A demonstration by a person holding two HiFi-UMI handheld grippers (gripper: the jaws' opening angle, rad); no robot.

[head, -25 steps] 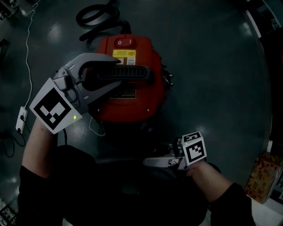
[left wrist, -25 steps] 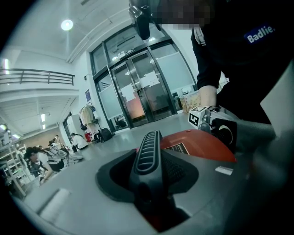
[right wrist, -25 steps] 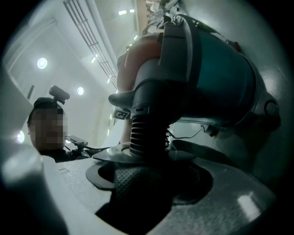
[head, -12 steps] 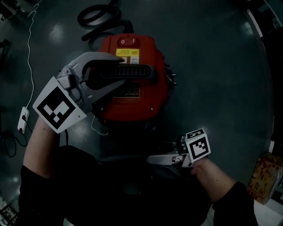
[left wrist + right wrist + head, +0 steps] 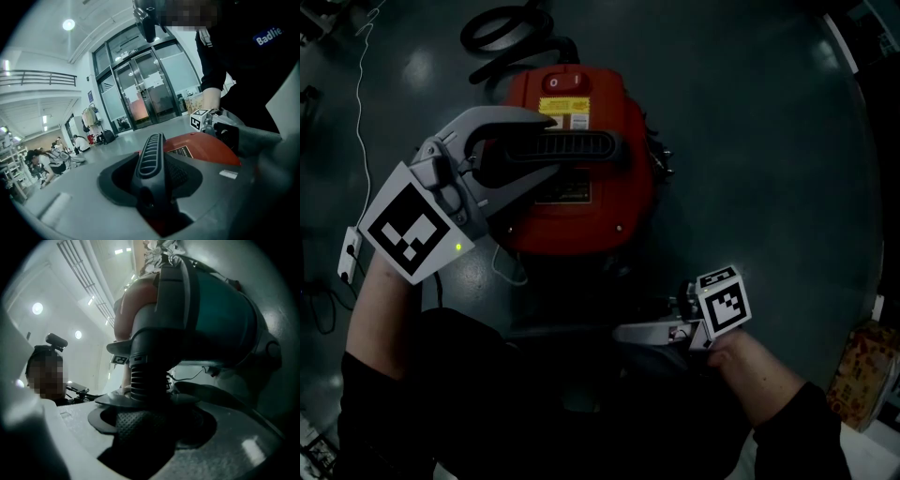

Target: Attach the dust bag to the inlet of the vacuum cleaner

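Head view: left gripper [image 5: 551, 148] clamps the black handle [image 5: 586, 147] atop the red vacuum cleaner [image 5: 600, 202], hose [image 5: 502, 33] coiled beyond; right gripper [image 5: 623, 333] sits low (dim there). Left gripper view: jaws tight on the handle. Right gripper view: jaws pinching a ribbed black neck [image 5: 146, 376]

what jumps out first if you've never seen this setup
The red vacuum cleaner on the dark floor, centre of the head view, with the left gripper clamped on its black carry handle. Lower right, the right gripper grips a ribbed black part.
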